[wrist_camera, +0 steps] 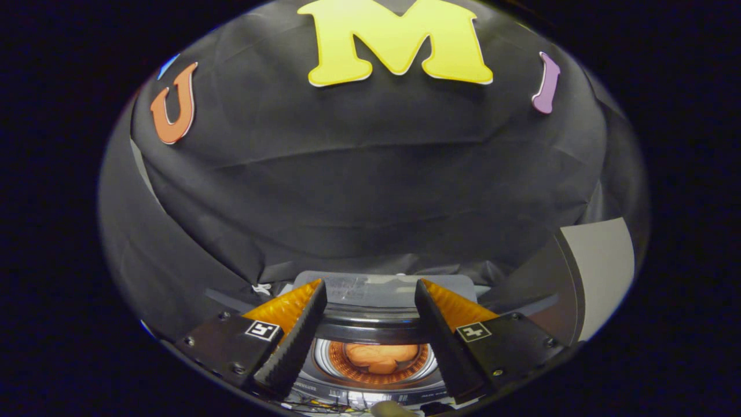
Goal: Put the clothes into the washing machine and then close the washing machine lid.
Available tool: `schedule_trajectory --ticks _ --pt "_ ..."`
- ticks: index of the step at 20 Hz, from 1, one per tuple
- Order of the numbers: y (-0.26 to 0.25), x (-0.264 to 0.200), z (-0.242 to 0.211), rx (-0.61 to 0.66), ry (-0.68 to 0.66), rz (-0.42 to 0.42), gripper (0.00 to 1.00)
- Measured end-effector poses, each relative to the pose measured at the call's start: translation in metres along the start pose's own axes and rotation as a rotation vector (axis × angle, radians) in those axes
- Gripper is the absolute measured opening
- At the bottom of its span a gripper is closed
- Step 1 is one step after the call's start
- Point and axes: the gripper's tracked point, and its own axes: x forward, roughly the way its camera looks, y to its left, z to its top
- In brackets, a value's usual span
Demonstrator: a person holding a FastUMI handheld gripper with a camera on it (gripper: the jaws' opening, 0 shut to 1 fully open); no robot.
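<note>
Claw spread, pinching nothing, above washing machine; orange clothes inside drum between fingers; lid raised beyond.

The scene was dim overall, the black cloth booth wall soaking up most light and showing only faint creases. The brightest spot was the orange-lit round drum of the washing machine, glowing between the spread fingers of the gripper. Fisheye distortion bent everything strongly toward the rim, where detail went soft and dark.
</note>
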Motion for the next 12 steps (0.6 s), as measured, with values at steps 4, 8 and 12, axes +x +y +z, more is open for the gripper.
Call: schedule_trajectory --ticks 4,8,12 --pt "-0.002 -0.009 -0.016 -0.007 0.002 -0.002 0.96" --pt "-0.006 -0.021 -0.027 0.000 -0.002 -0.006 0.99" --pt "-0.006 -0.022 -0.029 -0.005 0.001 -0.007 0.99"
